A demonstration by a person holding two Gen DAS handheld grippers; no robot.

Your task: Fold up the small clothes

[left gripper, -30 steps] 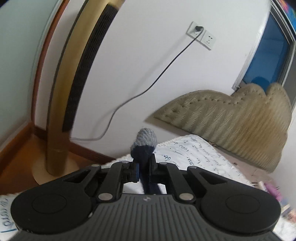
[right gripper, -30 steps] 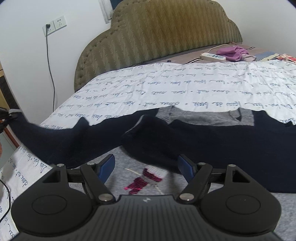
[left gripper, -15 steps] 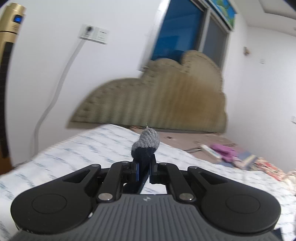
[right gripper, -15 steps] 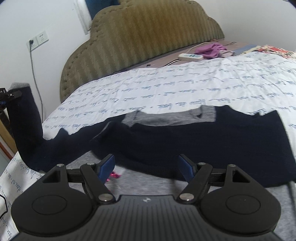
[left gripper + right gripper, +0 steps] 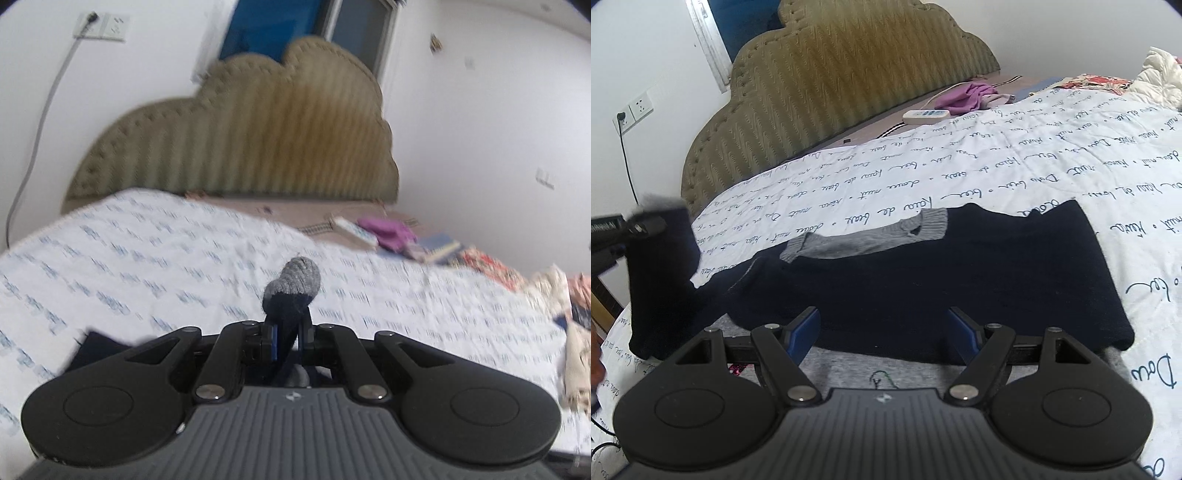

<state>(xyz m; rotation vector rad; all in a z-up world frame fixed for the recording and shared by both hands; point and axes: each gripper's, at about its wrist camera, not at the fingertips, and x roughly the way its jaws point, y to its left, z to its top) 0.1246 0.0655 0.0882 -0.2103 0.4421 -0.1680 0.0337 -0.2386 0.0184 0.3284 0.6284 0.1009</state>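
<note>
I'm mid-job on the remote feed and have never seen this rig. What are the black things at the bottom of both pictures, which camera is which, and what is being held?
Each black shape is a hand-held two-finger claw; a person carries one in each hand. A fisheye camera sits on each claw and looks forward along its fingers.

In the left wrist view, the left claw is shut on the sleeve cuff, navy with a grey end, raised above the bed.

In the right wrist view, the right claw is open and empty, above the navy sweater, which lies on the white quilt with blue handwriting. The sweater's grey collar faces the olive headboard. At the left edge of that view, the lifted sleeve hangs from the other claw.

Further back lie a white power strip and some purple cloth.
</note>
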